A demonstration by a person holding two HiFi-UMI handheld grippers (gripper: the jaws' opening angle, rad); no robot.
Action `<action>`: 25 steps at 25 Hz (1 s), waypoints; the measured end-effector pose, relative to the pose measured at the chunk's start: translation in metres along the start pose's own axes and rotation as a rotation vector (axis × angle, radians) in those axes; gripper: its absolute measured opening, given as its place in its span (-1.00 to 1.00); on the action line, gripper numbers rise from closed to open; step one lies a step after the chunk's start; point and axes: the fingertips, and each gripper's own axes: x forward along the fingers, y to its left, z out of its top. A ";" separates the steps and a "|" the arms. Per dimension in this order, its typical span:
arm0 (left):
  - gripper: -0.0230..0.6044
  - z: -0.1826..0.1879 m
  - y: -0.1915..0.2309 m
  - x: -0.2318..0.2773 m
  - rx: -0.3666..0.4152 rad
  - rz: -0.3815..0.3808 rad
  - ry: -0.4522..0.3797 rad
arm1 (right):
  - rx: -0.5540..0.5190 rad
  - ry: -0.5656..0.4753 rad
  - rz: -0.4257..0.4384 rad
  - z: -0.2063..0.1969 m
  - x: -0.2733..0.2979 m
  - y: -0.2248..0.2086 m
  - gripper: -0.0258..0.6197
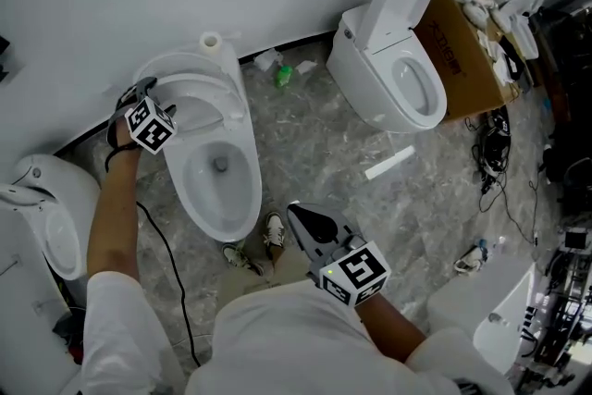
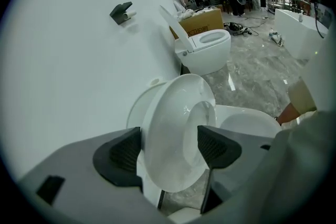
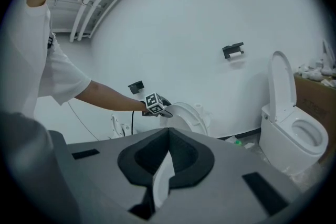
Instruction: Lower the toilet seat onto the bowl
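Between my left gripper (image 2: 168,147) jaws, spread wide, stands the edge of the raised toilet seat (image 2: 181,128). The pads flank it, no clear squeeze on it. Seat is up off the bowl (image 1: 220,190), leaning back toward the wall (image 2: 63,60) just behind. Right gripper (image 3: 168,136) has its jaws closed together with nothing in them, held well back from that toilet, near my body. Further right: a second toilet (image 1: 398,79), lid up, with a cardboard box (image 1: 467,51) beside it.
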 end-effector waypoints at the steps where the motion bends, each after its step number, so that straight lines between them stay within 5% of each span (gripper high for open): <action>1: 0.13 -0.001 -0.003 -0.005 0.006 0.008 -0.006 | -0.003 -0.003 0.003 0.001 0.000 0.004 -0.93; 11: -0.06 -0.009 -0.045 -0.044 0.122 0.108 -0.024 | -0.014 -0.006 0.017 -0.012 -0.010 0.043 -0.92; 17: -0.62 -0.017 -0.071 -0.074 0.166 0.107 -0.088 | -0.038 -0.019 0.018 -0.011 -0.014 0.066 -0.93; 25: -0.64 -0.026 -0.115 -0.095 0.171 0.060 -0.139 | -0.058 -0.008 0.025 -0.020 -0.017 0.094 -0.93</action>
